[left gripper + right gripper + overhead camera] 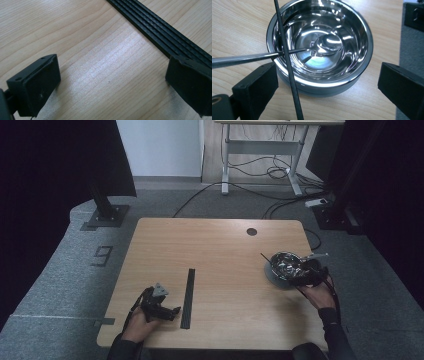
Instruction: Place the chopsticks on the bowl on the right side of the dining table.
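Spoon (322, 47) and stick (287, 62) in bowl (362, 32); right gripper (328, 87) open, empty. Left gripper (110, 82) open, idle by strip (160, 32).

Left hand (136, 324) sits low near the bottom edge, forearm coming in from below, holding the black two-jaw left gripper (172, 312) with jaws spread wide, nothing between them. Right hand (316, 295) is reached further forward, dark sleeve on the forearm, and its black right gripper (327, 85) has jaws wide apart too.
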The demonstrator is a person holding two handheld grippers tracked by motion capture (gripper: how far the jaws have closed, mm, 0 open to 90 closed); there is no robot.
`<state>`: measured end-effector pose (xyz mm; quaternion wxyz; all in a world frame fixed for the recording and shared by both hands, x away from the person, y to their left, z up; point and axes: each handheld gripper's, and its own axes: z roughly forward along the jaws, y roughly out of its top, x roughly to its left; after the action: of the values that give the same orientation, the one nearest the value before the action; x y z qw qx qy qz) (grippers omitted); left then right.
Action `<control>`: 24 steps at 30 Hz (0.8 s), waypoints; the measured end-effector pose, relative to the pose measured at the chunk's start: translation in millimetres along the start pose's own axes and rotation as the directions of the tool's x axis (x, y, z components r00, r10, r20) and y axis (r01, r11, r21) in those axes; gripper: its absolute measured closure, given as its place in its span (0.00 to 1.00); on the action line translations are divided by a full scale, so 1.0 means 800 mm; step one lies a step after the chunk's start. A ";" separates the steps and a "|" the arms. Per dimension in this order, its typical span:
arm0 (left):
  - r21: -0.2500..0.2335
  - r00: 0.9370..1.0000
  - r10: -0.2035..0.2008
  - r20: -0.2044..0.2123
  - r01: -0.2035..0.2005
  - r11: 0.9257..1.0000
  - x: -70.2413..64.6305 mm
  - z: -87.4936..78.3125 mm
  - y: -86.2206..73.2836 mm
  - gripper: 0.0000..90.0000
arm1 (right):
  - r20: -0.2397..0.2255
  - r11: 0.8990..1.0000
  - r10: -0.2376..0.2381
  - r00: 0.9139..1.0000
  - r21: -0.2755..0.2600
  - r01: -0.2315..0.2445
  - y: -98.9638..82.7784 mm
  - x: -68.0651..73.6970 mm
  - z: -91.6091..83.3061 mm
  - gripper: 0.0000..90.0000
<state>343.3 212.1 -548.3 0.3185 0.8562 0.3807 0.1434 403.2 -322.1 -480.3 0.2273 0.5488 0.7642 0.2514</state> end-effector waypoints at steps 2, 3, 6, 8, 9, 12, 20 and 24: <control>0.000 1.000 0.000 0.000 0.000 1.000 0.000 0.000 0.000 0.00 | 0.003 1.000 0.003 1.000 0.005 -0.003 -0.004 -0.001 0.003 0.03; 0.000 1.000 0.000 -0.001 0.000 1.000 0.000 0.000 0.000 0.00 | 0.002 1.000 0.004 1.000 0.003 -0.004 -0.006 -0.001 0.004 0.03; 0.000 1.000 0.000 0.000 0.000 1.000 0.000 0.000 0.000 0.00 | 0.007 1.000 0.004 1.000 0.005 -0.004 -0.009 -0.002 0.007 0.03; 0.000 1.000 -0.001 0.000 0.001 1.000 0.000 0.000 0.000 0.00 | 0.014 1.000 0.003 1.000 0.006 -0.003 -0.010 -0.003 0.008 0.04; 0.000 1.000 -0.001 0.000 0.001 1.000 0.000 0.000 0.000 0.00 | 0.017 1.000 0.004 1.000 0.007 -0.004 -0.010 -0.004 0.008 0.04; 0.000 1.000 -0.001 0.000 0.001 1.000 0.000 0.000 0.000 0.00 | 0.027 1.000 0.015 1.000 0.004 -0.015 -0.011 -0.009 0.007 0.05; 0.000 1.000 -0.001 0.000 0.001 1.000 0.000 0.000 0.000 0.00 | 0.049 0.999 0.037 0.998 0.005 -0.037 -0.012 -0.024 0.010 0.06; 0.000 1.000 -0.001 0.000 0.001 1.000 0.000 0.000 0.000 0.00 | 0.059 0.999 0.047 0.997 0.006 -0.047 -0.012 -0.032 0.012 0.06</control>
<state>343.2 212.0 -548.3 0.3186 0.8560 0.3810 0.1434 409.7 -347.5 -491.6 0.2416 0.5746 0.7451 0.2375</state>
